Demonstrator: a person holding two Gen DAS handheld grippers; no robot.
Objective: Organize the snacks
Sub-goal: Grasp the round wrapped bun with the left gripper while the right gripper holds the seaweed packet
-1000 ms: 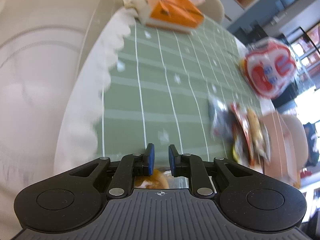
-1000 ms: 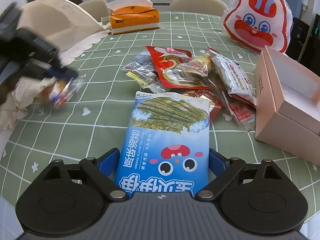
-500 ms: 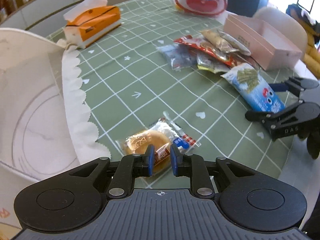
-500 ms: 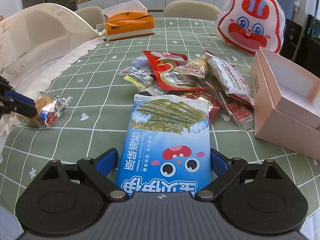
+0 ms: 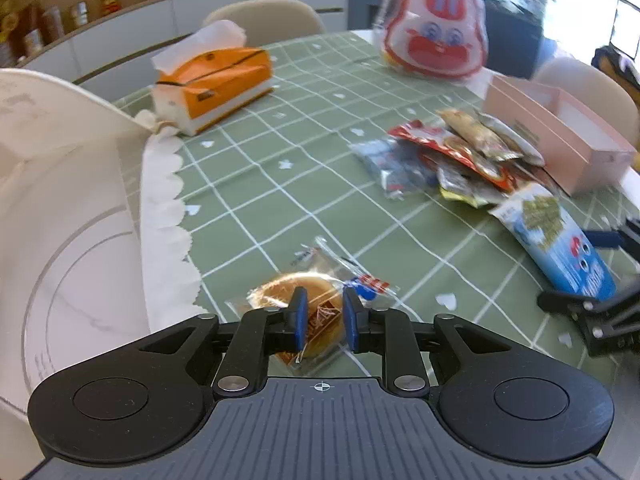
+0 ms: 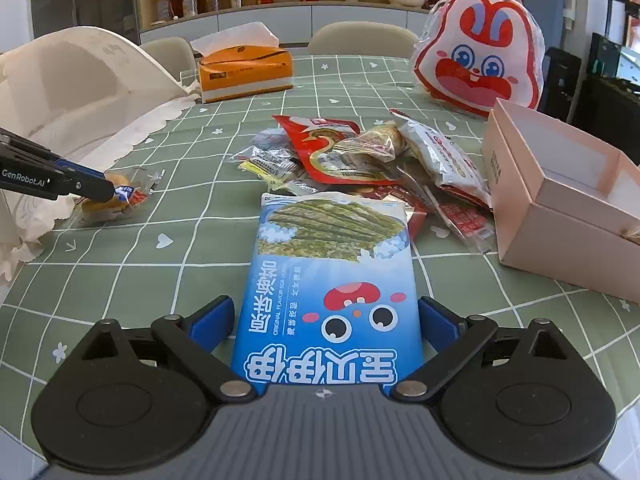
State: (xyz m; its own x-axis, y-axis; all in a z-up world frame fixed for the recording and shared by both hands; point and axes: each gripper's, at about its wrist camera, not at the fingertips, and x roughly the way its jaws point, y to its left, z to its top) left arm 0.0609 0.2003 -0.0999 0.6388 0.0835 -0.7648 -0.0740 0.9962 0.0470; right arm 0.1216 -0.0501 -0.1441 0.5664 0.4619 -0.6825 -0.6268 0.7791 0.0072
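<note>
A wrapped round cake (image 5: 304, 300) is seen low in the centre of the left wrist view, lying on the green checked worktop (image 5: 256, 184). The left gripper (image 5: 323, 320) is set over it, its fingers (image 5: 299, 319) a little apart and opening, with the cake's wrapper between them but not visibly pressed. In the right wrist view a blue seaweed packet (image 6: 332, 280) is laid flat in the lower centre, between the widely spread, opening fingers (image 6: 212, 322) of the right gripper (image 6: 325, 324), which are clear of its edges. Beyond it, mid-frame, a heap of mixed snack packets (image 6: 360, 160) is piled. A pink open box (image 6: 560, 204) is placed at right, touched by the heap. An orange tissue box (image 6: 244, 72) and a rabbit-faced bag (image 6: 480, 68) are seen at the top.
</note>
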